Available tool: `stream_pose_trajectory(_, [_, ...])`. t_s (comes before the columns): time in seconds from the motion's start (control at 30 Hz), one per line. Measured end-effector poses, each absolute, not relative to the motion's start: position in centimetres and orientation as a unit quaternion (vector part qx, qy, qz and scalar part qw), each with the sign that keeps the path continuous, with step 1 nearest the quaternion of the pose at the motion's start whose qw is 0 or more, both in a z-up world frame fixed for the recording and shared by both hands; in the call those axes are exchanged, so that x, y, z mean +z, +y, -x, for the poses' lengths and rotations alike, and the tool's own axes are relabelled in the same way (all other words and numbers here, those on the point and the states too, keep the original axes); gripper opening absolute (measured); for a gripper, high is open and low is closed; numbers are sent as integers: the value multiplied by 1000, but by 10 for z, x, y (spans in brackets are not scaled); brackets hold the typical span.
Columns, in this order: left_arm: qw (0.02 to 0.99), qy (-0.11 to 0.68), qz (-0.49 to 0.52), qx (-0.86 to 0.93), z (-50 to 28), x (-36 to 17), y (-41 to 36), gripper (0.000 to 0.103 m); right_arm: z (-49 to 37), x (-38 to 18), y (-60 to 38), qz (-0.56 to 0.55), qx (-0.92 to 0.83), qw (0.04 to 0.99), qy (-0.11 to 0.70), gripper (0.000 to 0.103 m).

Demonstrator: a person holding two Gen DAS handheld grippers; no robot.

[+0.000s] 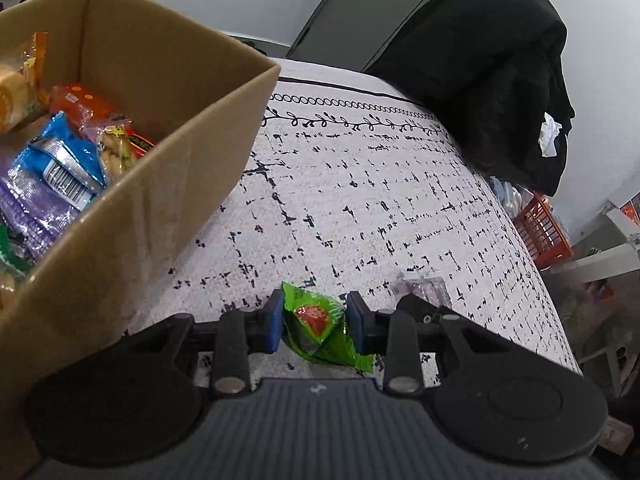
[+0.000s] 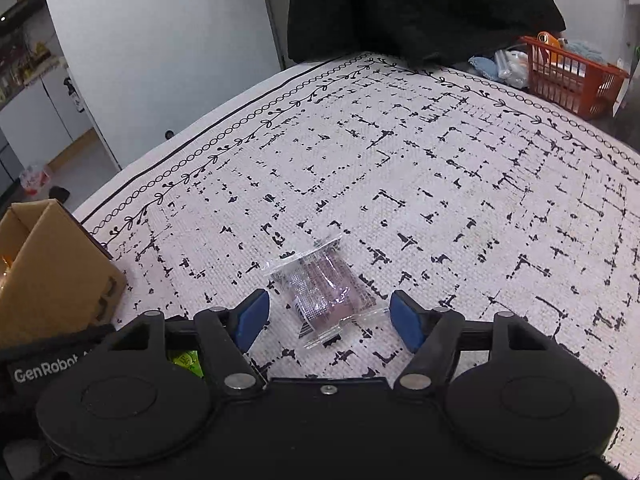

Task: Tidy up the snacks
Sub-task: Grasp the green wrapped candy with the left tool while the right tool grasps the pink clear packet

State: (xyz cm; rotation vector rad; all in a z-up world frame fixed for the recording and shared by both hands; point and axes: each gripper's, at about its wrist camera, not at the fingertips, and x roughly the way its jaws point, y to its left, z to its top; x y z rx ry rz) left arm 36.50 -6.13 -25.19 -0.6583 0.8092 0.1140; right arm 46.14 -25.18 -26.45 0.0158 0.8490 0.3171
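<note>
Left wrist view shows your left gripper (image 1: 316, 322) squeezing a small green snack packet (image 1: 320, 326) with a red picture on it. Both blue pads (image 1: 275, 320) press on its sides, and the packet sits low over the white cloth with black marks (image 1: 360, 200). To the left stands an open cardboard box (image 1: 132, 200), right next to this gripper. Inside the box lie other snacks: a blue packet (image 1: 64, 164), a purple packet (image 1: 32, 208) and an orange packet (image 1: 80, 106).

Your right gripper (image 2: 326, 318) is wide open and holds nothing. A clear packet with a pink snack inside (image 2: 324, 292) lies flat on the cloth, between the two blue pads (image 2: 406, 320), but they do not touch it. Far back, a black coat (image 2: 400, 4) hangs by the table's edge, with an orange basket (image 2: 572, 76) near it.
</note>
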Motion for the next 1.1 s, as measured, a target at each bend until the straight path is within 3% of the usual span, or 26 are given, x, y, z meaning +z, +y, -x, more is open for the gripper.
stream_pose_trajectory(0.07, [864, 387, 316, 53, -364, -252, -61, 32, -461, -264, -250, 3, 147, 901, 409, 51])
stream_pose_trajectory(0.17, [863, 389, 318, 51, -363, -251, -60, 32, -459, -264, -251, 8, 149, 901, 408, 48])
stream_pose_trajectory(0.57, [877, 378, 292, 58, -358, -223, -65, 32, -449, -242, -262, -27, 167, 900, 403, 43])
stream_pose_trajectory(0.67, [883, 372, 281, 59, -355, -213, -67, 32, -447, -237, -266, -39, 176, 899, 400, 35])
stream_pose_trajectory(0.8, [890, 363, 268, 63, -349, -199, -70, 32, -443, -232, -269, -49, 185, 898, 395, 33])
stream_pose_trajectory(1.1, [905, 342, 244, 69, -332, -163, -75, 32, -430, -204, -280, -80, 200, 907, 363, 32])
